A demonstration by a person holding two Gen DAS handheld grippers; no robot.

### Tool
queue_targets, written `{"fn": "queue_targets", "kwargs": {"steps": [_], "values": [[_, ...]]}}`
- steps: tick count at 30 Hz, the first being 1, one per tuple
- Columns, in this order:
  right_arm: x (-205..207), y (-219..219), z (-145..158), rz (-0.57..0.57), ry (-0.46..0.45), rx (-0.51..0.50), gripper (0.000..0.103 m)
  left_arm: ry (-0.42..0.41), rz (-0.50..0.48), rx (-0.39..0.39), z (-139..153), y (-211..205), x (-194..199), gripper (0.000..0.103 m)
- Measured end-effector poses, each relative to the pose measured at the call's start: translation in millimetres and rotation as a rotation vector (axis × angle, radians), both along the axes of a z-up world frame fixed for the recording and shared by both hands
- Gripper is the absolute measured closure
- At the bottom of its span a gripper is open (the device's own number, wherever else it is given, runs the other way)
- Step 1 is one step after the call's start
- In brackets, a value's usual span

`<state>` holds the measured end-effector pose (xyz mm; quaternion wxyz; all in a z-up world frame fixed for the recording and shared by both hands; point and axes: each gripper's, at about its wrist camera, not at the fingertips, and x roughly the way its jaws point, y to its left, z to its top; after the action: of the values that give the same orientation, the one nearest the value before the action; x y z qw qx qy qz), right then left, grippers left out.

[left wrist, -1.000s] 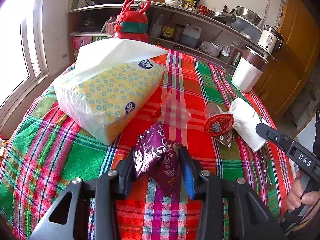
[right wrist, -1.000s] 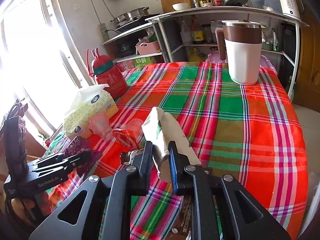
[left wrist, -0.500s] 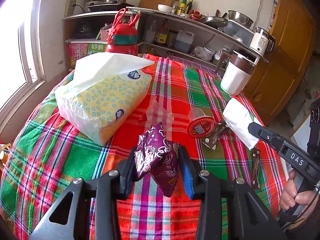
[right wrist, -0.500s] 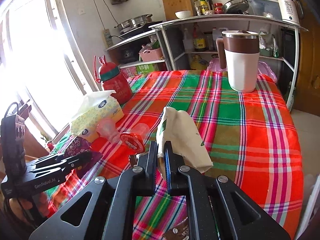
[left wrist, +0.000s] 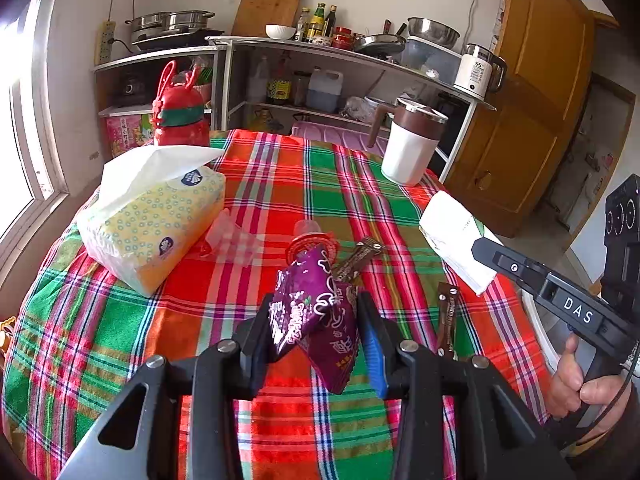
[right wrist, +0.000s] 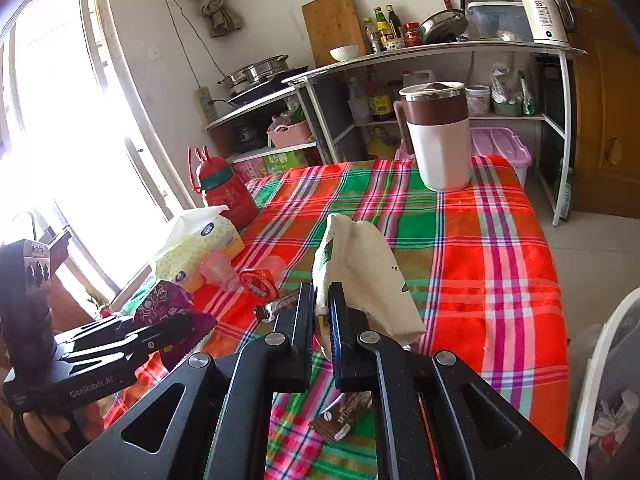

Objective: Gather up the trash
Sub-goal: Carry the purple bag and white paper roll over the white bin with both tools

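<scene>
Trash here is mostly light packaging, and 2 pieces are already in my grip. My left tongs [left wrist: 320, 334] are clamped on a purple snack wrapper [left wrist: 316, 316], held clear above the surface [left wrist: 280, 172]; the jaws stand partly apart because the crumpled film fills the gap. It looks feather-light, crinkly and slick, so I judge it could slide out if the hold loosens; gripping across the bunched middle, as now, seems the safest place.

My right tongs [right wrist: 321, 312] are pressed together on the lower edge of a white paper bag [right wrist: 364, 276], which stands up from the jaws over the plaid cloth. Paper like that is soft and flexible but not slippery; it probably tears more readily than it slips, so a pinch on a folded edge suits it.

Left lying on the surface are a red-lidded clear cup [right wrist: 258, 282], a crumpled clear plastic piece [left wrist: 232, 238] just beside the tissue pack [left wrist: 156, 220], and 2 brown coffee sachets [left wrist: 446, 320], one near each pair of tongs. The sachets lie flat and thin, so I would take them by an end, expecting the cloth to bunch. A white-rimmed bin [right wrist: 600, 380] with scraps inside shows at the right edge.
</scene>
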<state>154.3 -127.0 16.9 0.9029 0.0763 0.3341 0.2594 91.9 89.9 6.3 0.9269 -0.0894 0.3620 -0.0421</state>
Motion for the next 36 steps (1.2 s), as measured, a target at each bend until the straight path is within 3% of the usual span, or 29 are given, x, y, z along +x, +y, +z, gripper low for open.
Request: {"fn": "queue_targets", "kwargs": {"steps": [22,36], "values": [[-49,-128,22,-0.225,-0.042,-0.001,0.096,-0.054,-0.285,0.041,26,-145,-4,0.062],[-70,-219,15,-0.396,-0.017,-0.031,0.096,-0.058,-0.458,0.038,35,-241,-1,0.062]]}}
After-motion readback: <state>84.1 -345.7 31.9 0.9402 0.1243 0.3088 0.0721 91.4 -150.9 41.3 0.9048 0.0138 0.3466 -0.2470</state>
